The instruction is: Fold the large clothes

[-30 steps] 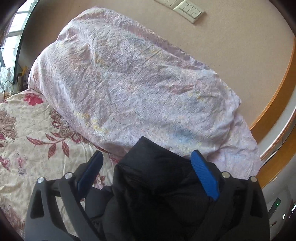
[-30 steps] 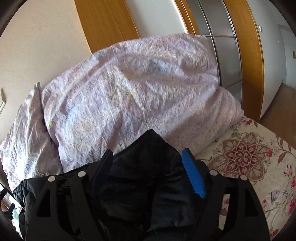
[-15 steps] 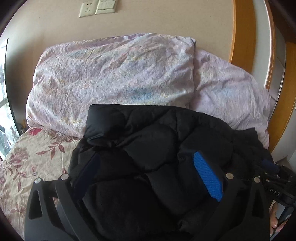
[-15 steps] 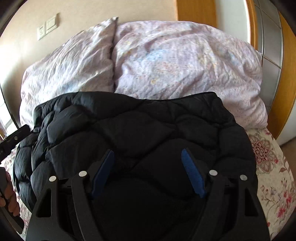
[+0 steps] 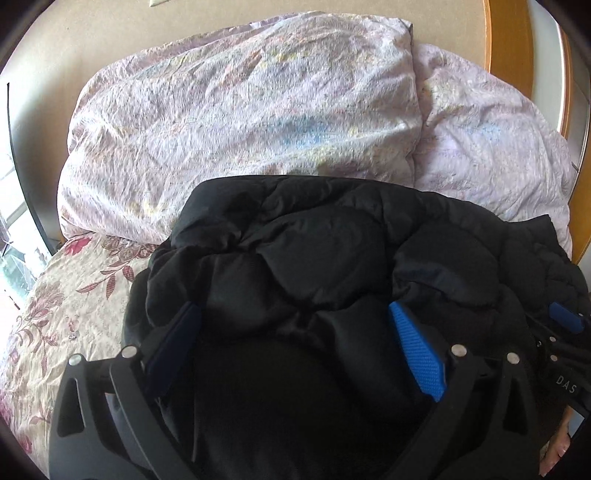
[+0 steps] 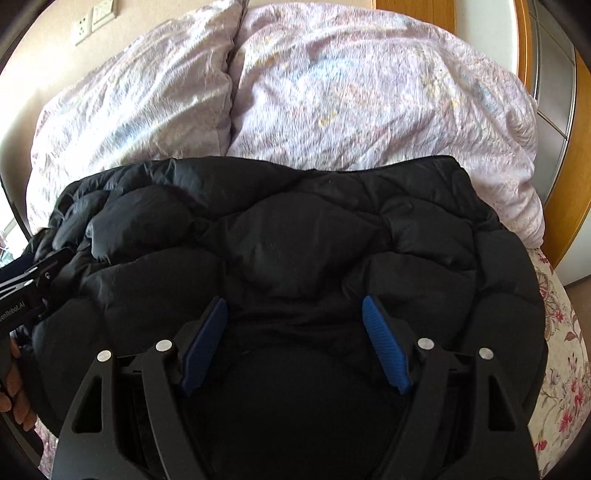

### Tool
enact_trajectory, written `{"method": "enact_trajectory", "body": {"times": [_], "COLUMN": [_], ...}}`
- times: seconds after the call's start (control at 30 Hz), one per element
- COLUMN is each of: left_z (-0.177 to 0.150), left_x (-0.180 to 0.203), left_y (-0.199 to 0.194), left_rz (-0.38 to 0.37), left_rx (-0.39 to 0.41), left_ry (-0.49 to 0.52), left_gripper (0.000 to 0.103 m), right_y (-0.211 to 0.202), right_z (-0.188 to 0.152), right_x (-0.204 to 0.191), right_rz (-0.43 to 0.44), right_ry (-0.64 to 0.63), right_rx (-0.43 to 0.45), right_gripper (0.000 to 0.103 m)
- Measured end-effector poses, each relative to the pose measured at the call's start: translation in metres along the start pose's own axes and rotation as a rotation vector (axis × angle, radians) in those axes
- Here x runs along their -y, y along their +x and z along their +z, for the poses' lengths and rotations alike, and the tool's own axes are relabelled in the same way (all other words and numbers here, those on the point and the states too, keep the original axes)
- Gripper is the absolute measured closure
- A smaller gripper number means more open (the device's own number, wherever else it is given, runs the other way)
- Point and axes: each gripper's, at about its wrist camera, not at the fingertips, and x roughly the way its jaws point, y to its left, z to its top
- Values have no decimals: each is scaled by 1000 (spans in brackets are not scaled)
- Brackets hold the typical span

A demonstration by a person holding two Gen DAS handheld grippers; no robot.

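Note:
A black quilted puffer jacket [image 5: 314, 266] lies bunched on the bed in front of the pillows; it also fills the right wrist view [image 6: 295, 236]. My left gripper [image 5: 295, 332] has its blue-padded jaws spread wide with jacket fabric bulging between them. My right gripper [image 6: 295, 325] also stands wide with the jacket between and under its jaws. The right gripper's tip shows at the right edge of the left wrist view [image 5: 565, 321]; the left gripper shows at the left edge of the right wrist view [image 6: 26, 291].
Two pale lilac pillows [image 5: 240, 110] [image 6: 369, 92] lean against the beige wall behind the jacket. A floral bedsheet [image 5: 59, 314] covers the bed. A wooden frame [image 6: 565, 206] stands at the right. Wall switches [image 6: 92, 18] sit top left.
Both grippers dropped and tilted down from the pillows; the jacket went from a bunch close between the jaws to lying spread on the bed before the pillows.

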Motion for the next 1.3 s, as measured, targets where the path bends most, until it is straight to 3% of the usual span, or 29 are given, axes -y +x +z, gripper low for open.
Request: {"method": "enact_trajectory", "body": {"times": [0.23, 0.8, 1.0, 1.07, 1.17, 1.3], "left_z": [-3, -14, -7, -3, 0, -2], "left_x": [1, 5, 15, 12, 4, -1], "left_y": [21, 65, 65, 57, 43, 54], "left_rz": [14, 45, 71, 54, 56, 44], "left_rx": [-32, -56, -100, -114, -61, -68], "left_ry": [7, 24, 47, 44, 38, 22], "left_gripper": [2, 2, 2, 2, 2, 2], "right_y": [25, 47, 40, 26, 11, 32], "right_z": [-2, -21, -13, -6, -5, -7], "right_x": [5, -5, -5, 2, 19, 33], "right_rz": [11, -32, -32, -44, -65, -53], "right_ry": [26, 5, 8, 12, 61, 93], "right_rx": [-75, -68, -100, -61, -10, -85], "right_gripper": [24, 21, 21, 21, 21, 20]}}
